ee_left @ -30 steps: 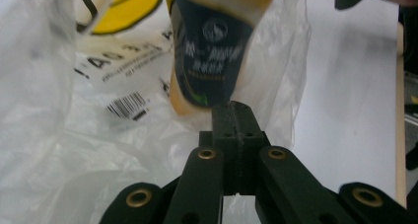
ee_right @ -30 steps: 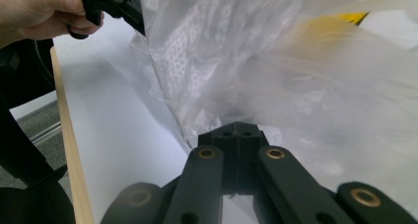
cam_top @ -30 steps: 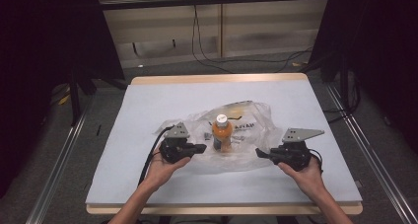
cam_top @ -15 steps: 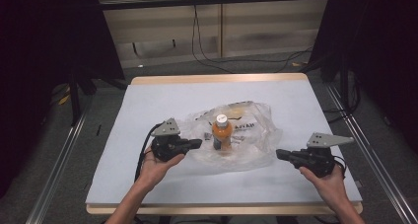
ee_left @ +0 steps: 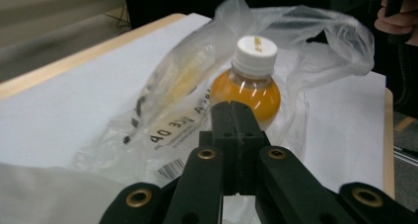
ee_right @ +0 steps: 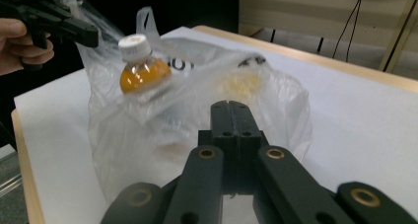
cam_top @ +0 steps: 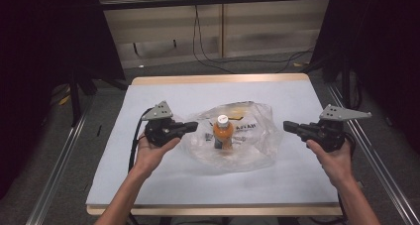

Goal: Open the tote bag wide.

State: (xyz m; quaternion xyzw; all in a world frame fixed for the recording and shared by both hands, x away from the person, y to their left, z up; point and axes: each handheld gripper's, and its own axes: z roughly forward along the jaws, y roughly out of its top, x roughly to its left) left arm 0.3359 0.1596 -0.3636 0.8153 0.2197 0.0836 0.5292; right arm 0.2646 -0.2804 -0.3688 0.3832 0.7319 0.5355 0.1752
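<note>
Clear, crinkled plastic forms the bag (cam_top: 237,136) lying on the white-covered table (cam_top: 148,185), and inside it stands an upright bottle of orange drink (cam_top: 223,132) with a white cap (ee_left: 254,50). The bottle sits between the two tongs. The left tongs (cam_top: 194,127) have their jaws pressed together with nothing between them, their tips just beside the bag's edge and pointing at the bottle. The right tongs (cam_top: 288,126) are likewise closed and empty, held apart from the bag's opposite side and aimed toward it. In the left gripper view the bottle rises directly beyond the closed jaws, with printed black lettering (ee_left: 167,130) on the bag beside it.
</note>
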